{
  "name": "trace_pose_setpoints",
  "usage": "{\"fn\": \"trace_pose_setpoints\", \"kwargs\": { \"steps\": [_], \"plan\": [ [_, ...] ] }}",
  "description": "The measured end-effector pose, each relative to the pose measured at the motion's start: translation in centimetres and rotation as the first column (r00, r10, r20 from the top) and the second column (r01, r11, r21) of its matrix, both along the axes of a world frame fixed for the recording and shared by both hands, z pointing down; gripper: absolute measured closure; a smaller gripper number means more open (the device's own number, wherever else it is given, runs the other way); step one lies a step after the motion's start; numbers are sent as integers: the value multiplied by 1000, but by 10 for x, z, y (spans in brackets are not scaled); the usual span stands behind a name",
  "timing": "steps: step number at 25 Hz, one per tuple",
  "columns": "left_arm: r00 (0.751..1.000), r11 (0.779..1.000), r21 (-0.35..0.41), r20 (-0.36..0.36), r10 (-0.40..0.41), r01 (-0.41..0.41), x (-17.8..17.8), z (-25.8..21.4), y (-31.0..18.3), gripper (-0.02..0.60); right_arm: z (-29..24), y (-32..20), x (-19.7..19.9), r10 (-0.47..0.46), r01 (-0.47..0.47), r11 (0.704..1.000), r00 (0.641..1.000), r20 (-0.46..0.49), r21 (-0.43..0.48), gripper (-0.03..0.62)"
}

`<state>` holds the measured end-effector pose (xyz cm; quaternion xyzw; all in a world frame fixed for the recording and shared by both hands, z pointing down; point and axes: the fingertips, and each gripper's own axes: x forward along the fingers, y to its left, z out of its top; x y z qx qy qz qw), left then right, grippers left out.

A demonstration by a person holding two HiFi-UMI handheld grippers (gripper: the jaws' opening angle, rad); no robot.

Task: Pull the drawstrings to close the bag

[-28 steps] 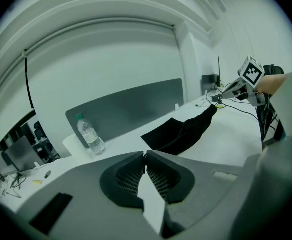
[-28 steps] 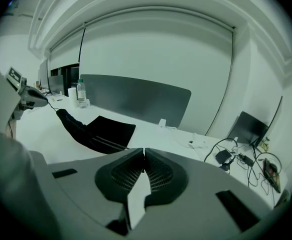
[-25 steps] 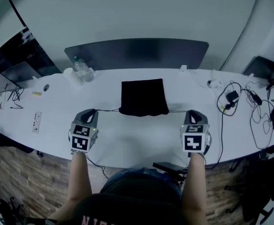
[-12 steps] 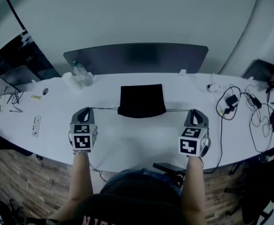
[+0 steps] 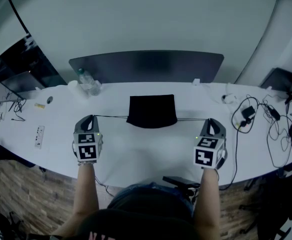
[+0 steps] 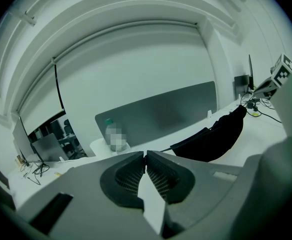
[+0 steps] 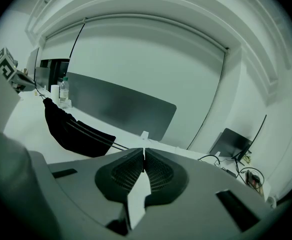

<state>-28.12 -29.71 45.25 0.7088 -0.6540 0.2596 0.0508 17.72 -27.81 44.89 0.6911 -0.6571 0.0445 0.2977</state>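
A black drawstring bag lies on the white table, its gathered mouth toward me. A thin drawstring runs taut from the mouth to my left gripper, and another drawstring runs to my right gripper. Both grippers are shut on their strings. In the left gripper view the jaws meet at the left gripper, with the string leading from the lifted bag. In the right gripper view two strings run from the bag into the right gripper.
A dark partition panel stands along the table's back edge. A water bottle stands back left beside a white cup. Tangled cables and a charger lie at the right, a power strip at the left.
Both grippers have drawn further apart, the right one more so. The strings between them and the bag are longer, and the bag looks shorter from front to back.
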Motion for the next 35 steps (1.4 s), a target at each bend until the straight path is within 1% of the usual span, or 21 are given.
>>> {"fn": "trace_pose_setpoints", "kwargs": {
  "steps": [12,17,31,35],
  "plan": [
    [999,999,28,19,-29,28,-13,-13,-8,565,-21,-8,16,22,-21,999,999,-26,31,591],
    [999,998,37,26,-46,45,-15,-16,-11,565,-19,-8,25,42,-42,999,999,-9,29,591],
    [996,995,49,25,-87,86,-34,-18,-11,565,-21,-6,45,88,-87,995,996,-32,45,591],
    [995,995,46,22,-92,91,-37,-17,-12,565,-21,-5,47,98,-97,995,995,-24,34,591]
  ]
}}
